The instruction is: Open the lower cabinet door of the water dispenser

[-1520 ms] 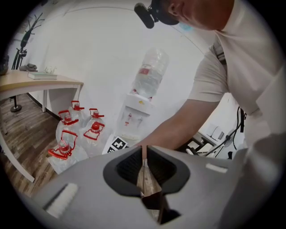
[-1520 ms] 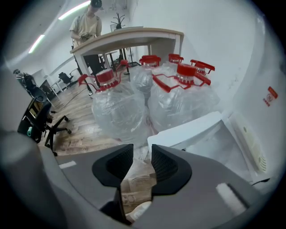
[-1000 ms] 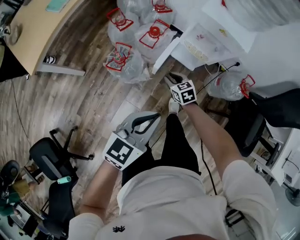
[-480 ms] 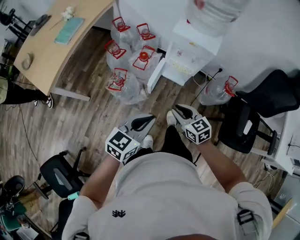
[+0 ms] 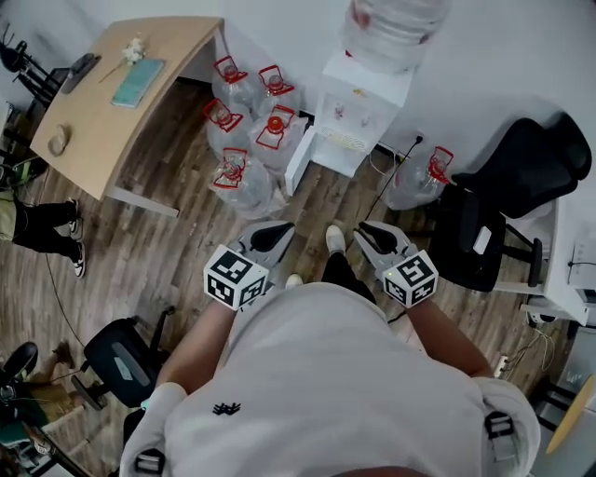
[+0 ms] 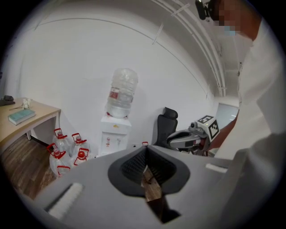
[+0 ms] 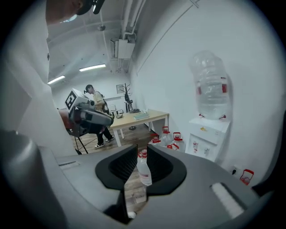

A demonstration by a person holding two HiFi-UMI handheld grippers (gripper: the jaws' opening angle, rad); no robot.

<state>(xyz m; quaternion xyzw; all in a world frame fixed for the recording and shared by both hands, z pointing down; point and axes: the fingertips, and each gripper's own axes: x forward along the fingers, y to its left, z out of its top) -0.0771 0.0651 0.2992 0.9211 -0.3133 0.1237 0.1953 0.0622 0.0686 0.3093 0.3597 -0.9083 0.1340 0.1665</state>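
The white water dispenser [image 5: 358, 116] stands against the wall with a clear bottle [image 5: 391, 28] on top. A white panel [image 5: 298, 160] juts out from its lower left side like a door swung open. Both grippers hang close to my body, well short of the dispenser. My left gripper [image 5: 284, 226] has its fingertips together and holds nothing; its own view shows the dispenser [image 6: 114, 136] far ahead. My right gripper [image 5: 365, 228] keeps a narrow gap between its jaws, which have just been closing on nothing. In the right gripper view [image 7: 142, 152] the dispenser [image 7: 206, 136] stands at the right.
Several water jugs with red caps [image 5: 244, 126] crowd the floor left of the dispenser, one more [image 5: 419, 177] lies right of it. A wooden desk [image 5: 116, 93] is at the left. Black office chairs [image 5: 517, 182] [image 5: 121, 359] stand right and lower left. A person's legs [image 5: 42, 228] show at left.
Both grippers have drawn back from the dispenser and risen, the right one much farther. The head view has lifted, so the dispenser now looks smaller and farther off.
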